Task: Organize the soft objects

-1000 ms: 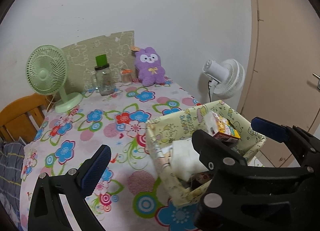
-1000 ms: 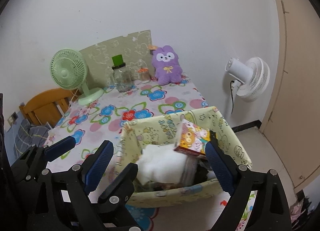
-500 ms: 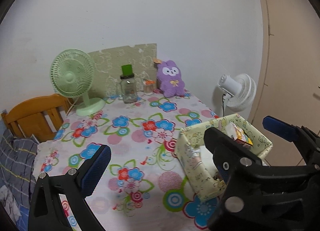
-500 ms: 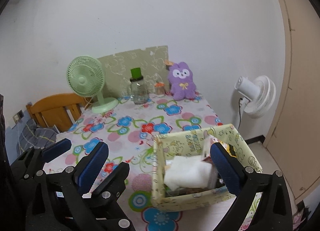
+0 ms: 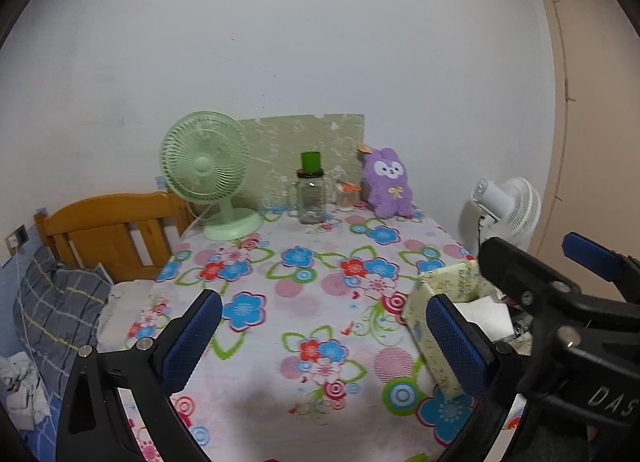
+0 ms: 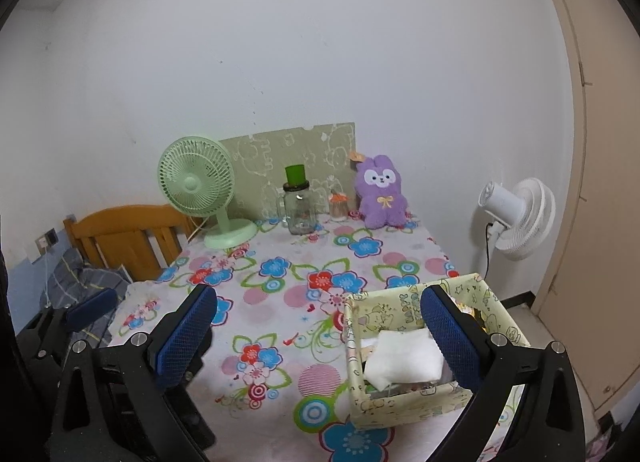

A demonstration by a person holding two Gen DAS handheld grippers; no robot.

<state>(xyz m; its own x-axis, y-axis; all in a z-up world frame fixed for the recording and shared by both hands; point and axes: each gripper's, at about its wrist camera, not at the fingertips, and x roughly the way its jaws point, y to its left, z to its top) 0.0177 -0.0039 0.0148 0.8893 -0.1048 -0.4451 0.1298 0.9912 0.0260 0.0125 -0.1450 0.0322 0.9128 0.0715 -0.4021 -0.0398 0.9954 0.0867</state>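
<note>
Both your hand-held grippers hang released above the near edge of the desk [image 6: 280,294].

Taking the yellow fabric box [image 6: 404,406] as landmark: your left hand-held gripper [image 5: 320,342] spreads its jaws wide over bare flowered cloth left of it, holding nothing. Your right hand-held gripper [image 6: 320,334] is likewise spread and holds nothing, its right finger [image 6: 452,338] over the box, where a white cloth [image 6: 404,358] lies. The box sits at the desk's near right corner, close to both edges. Far behind it, against the wall, the purple plush bunny [image 6: 382,192] sits upright, with a glass jar [image 6: 298,206] and a green fan [image 6: 196,182] to its left.
</note>
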